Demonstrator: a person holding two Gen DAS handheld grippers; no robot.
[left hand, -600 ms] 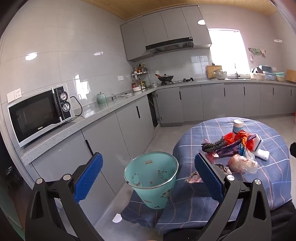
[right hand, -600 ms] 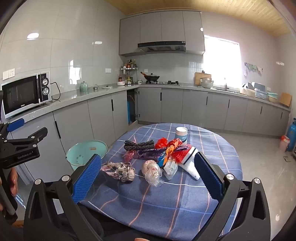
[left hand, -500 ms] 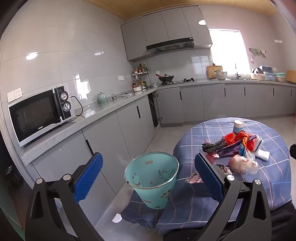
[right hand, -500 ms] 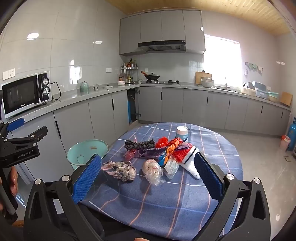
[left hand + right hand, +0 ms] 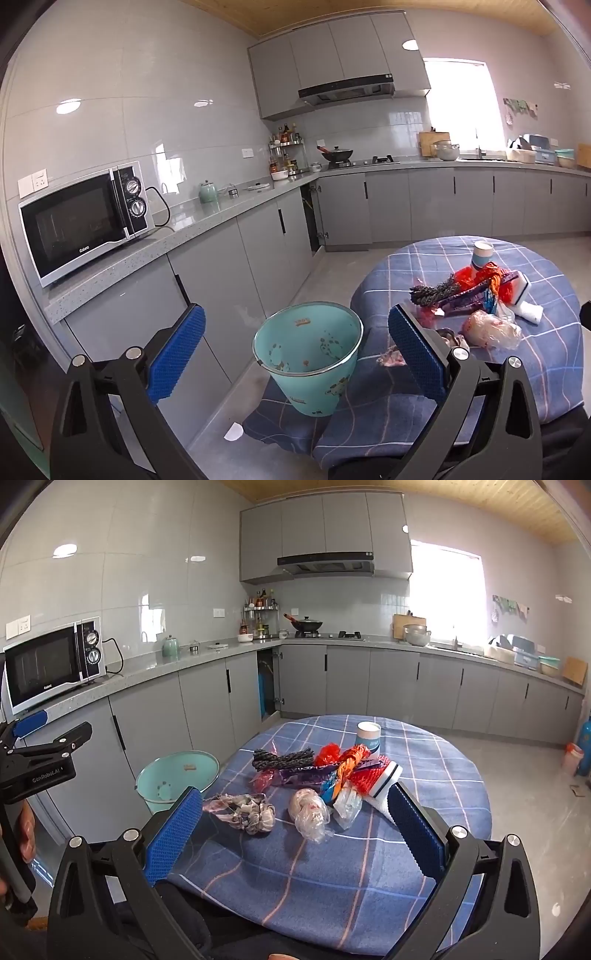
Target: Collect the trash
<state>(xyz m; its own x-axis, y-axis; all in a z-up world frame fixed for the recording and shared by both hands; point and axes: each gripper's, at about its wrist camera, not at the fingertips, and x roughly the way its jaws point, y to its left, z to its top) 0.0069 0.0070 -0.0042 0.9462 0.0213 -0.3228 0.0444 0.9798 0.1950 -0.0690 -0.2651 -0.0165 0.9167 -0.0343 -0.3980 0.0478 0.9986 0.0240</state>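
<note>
A pile of trash lies on the round table with the blue checked cloth (image 5: 332,871): a crumpled patterned wrapper (image 5: 243,808), a clear plastic bag (image 5: 308,810), a dark braided rope (image 5: 282,758), red and orange netting (image 5: 347,760), a paper cup (image 5: 368,734) and a white striped piece (image 5: 388,779). A teal bin (image 5: 308,354) stands on the floor at the table's left edge. My right gripper (image 5: 294,792) hangs open over the table's near side, short of the pile. My left gripper (image 5: 295,314) is open, facing the bin from above, and holds nothing.
A grey counter runs along the left and back walls with a microwave (image 5: 81,221), a kettle (image 5: 208,192) and a stove with a pan (image 5: 337,153). One cabinet door (image 5: 267,681) stands open. A white scrap (image 5: 233,431) lies on the floor. A blue gas bottle (image 5: 584,747) stands far right.
</note>
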